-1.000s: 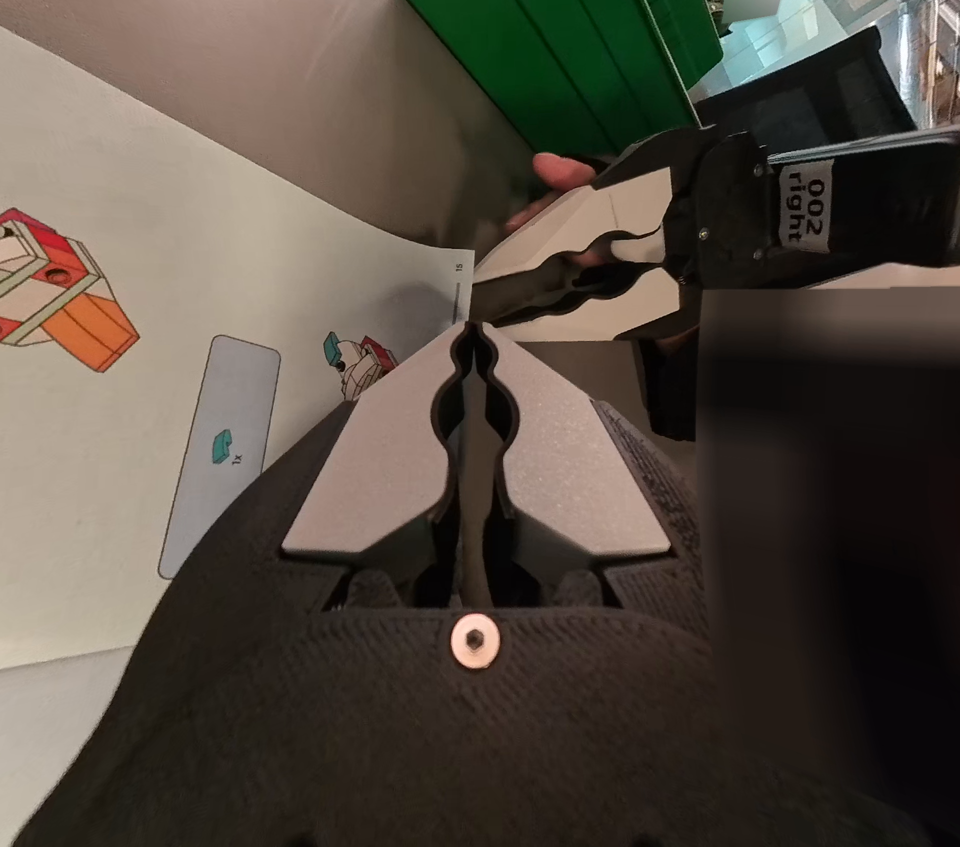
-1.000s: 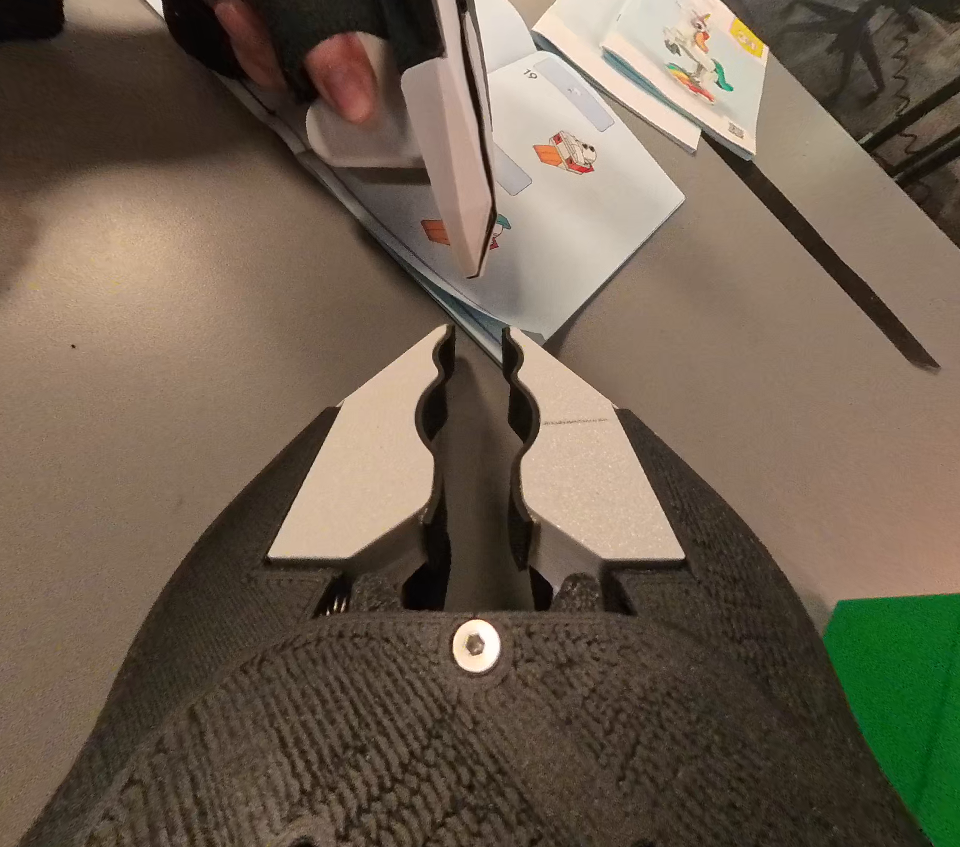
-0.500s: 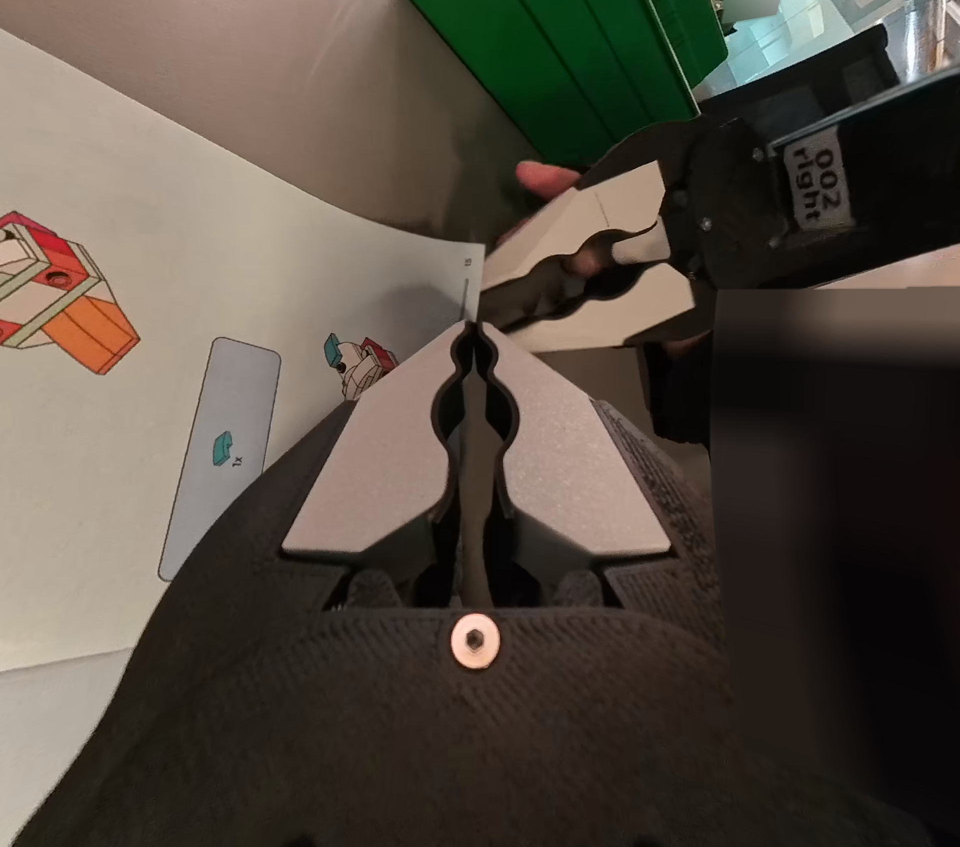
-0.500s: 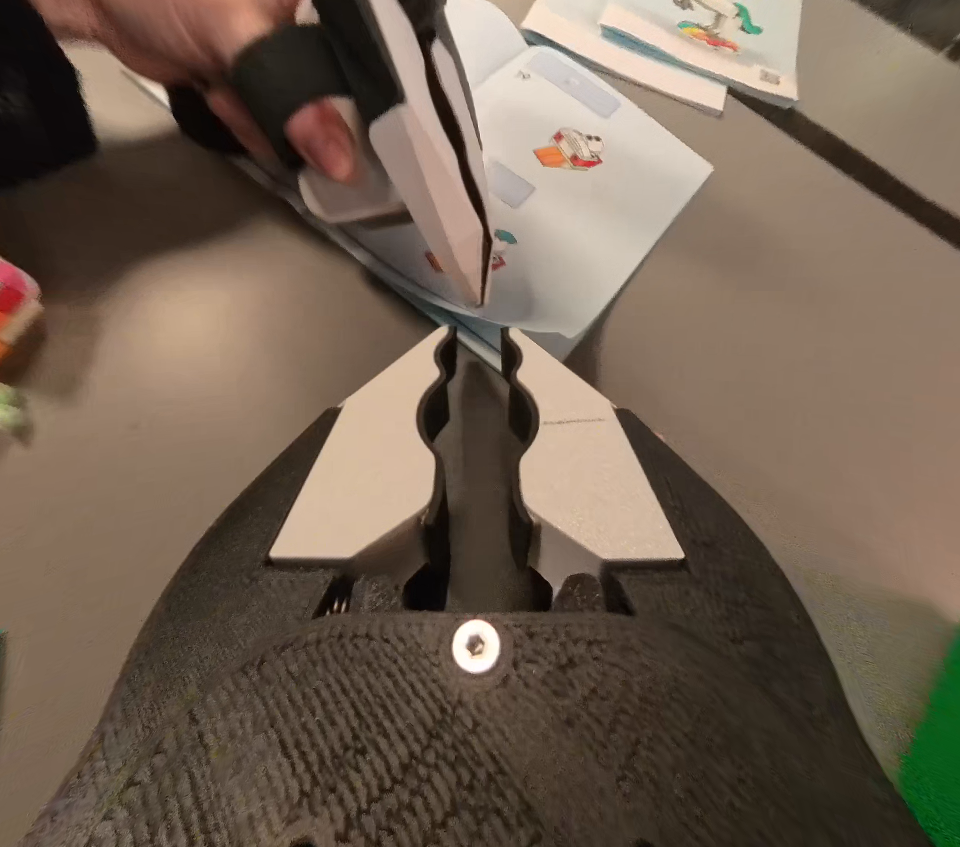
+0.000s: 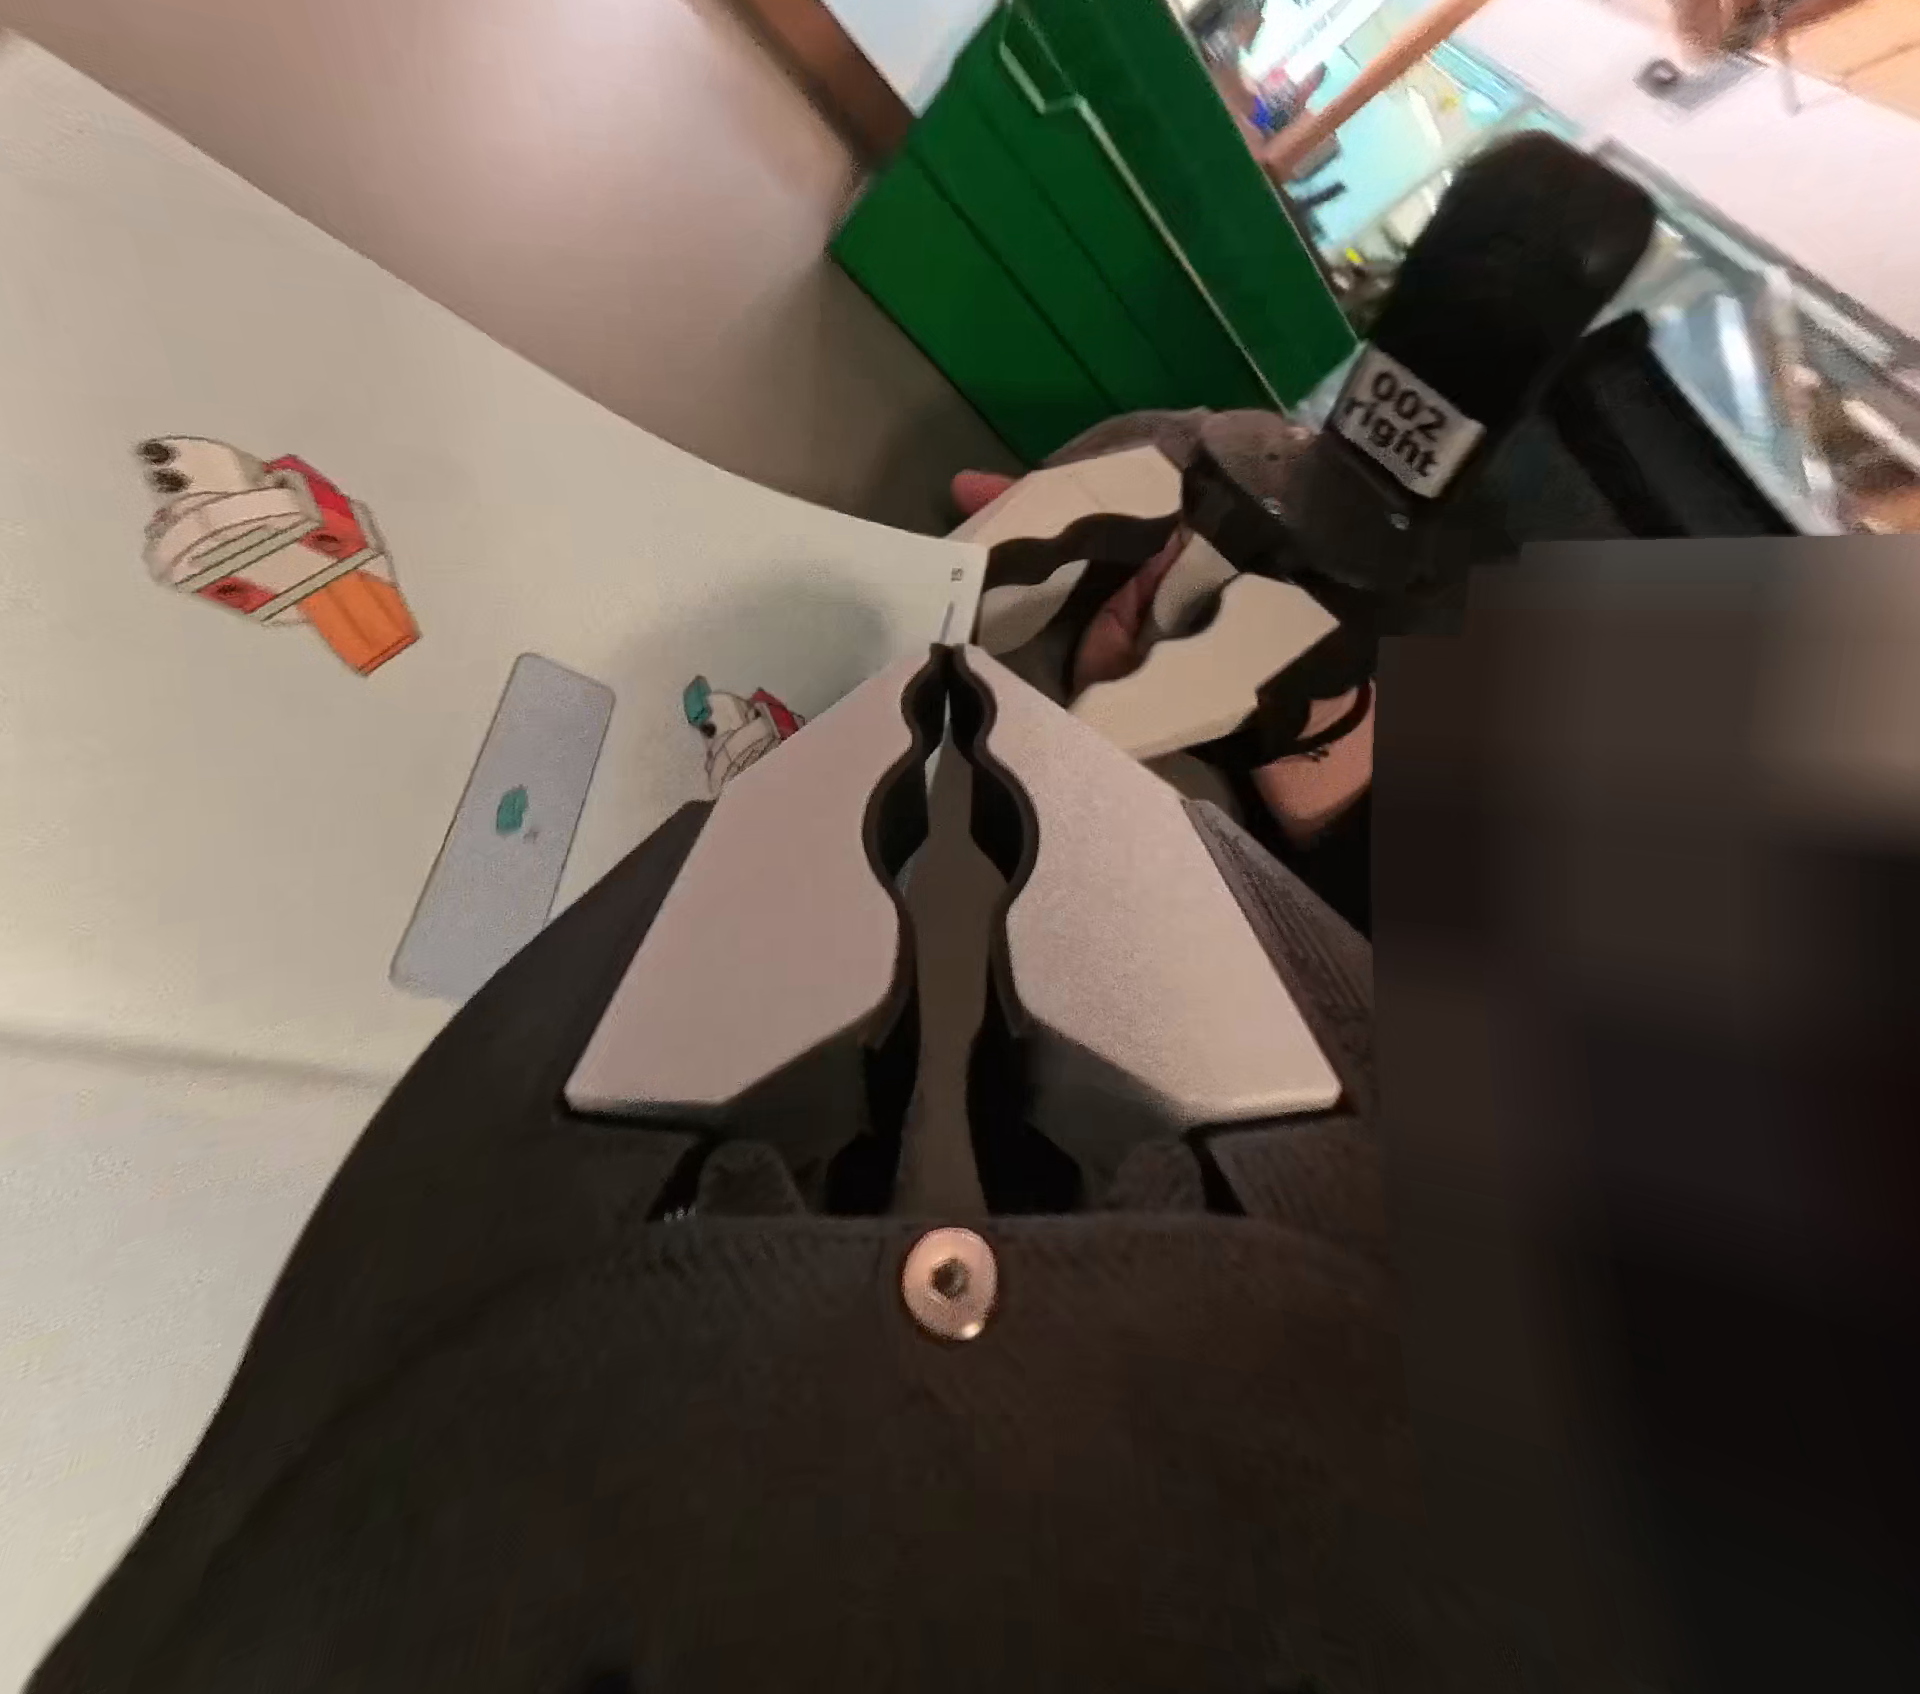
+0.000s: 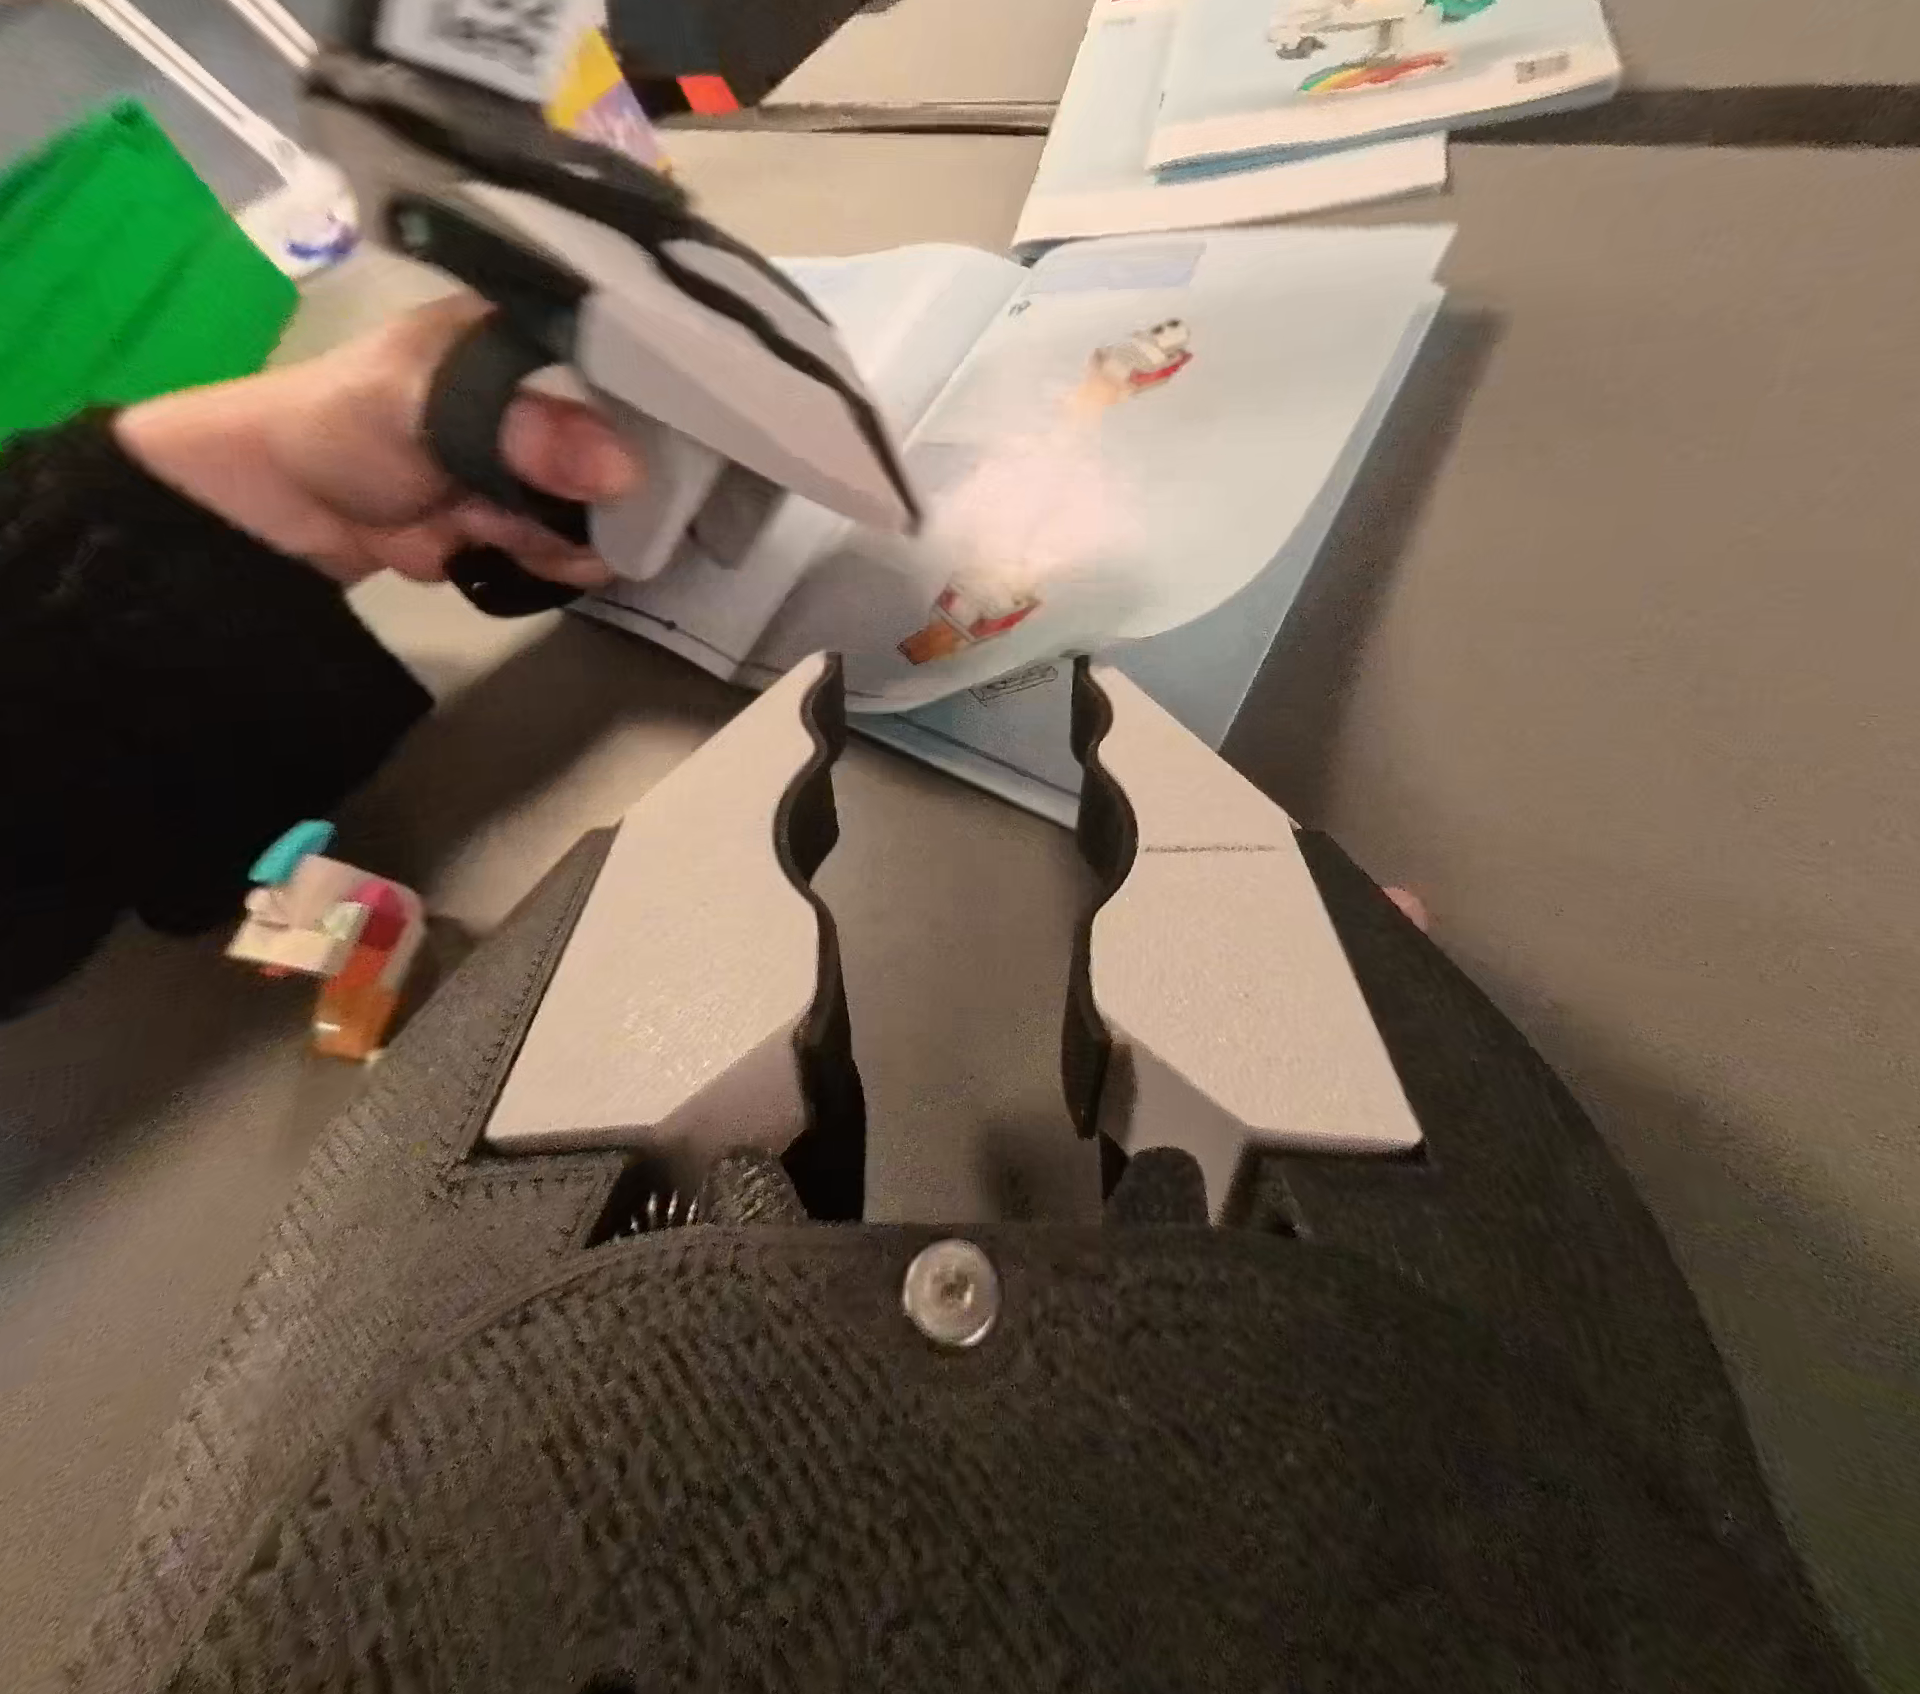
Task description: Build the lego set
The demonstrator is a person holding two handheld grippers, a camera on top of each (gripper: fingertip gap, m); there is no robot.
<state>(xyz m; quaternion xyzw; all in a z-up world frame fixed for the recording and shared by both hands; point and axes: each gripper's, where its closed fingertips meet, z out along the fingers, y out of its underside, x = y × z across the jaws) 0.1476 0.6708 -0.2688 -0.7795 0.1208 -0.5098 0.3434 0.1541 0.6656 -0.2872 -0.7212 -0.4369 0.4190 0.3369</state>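
A: Where is the lego model?
B: In the right wrist view the small partly built lego model [image 6: 330, 936] stands on the grey worktop [image 6: 1621, 605] at about 8 o'clock from the right tool [image 6: 951, 699]. Its teal piece sits at the top and its orange block at the bottom, so its long axis runs near upright. It is blurred.
A: And the tools?
B: The right tool stands wide open, nothing between its fingers. The left tool [image 5: 948, 657] has its tips pressed together on the corner of a lifted page [image 5: 436, 605] of the open instruction booklet [image 6: 1226, 439].
A: How does the page lie?
B: It curls up from the booklet toward 6 o'clock. Two closed booklets [image 6: 1361, 3] lie at 1 o'clock, and a green box [image 5: 1081, 252] stands beyond the page.
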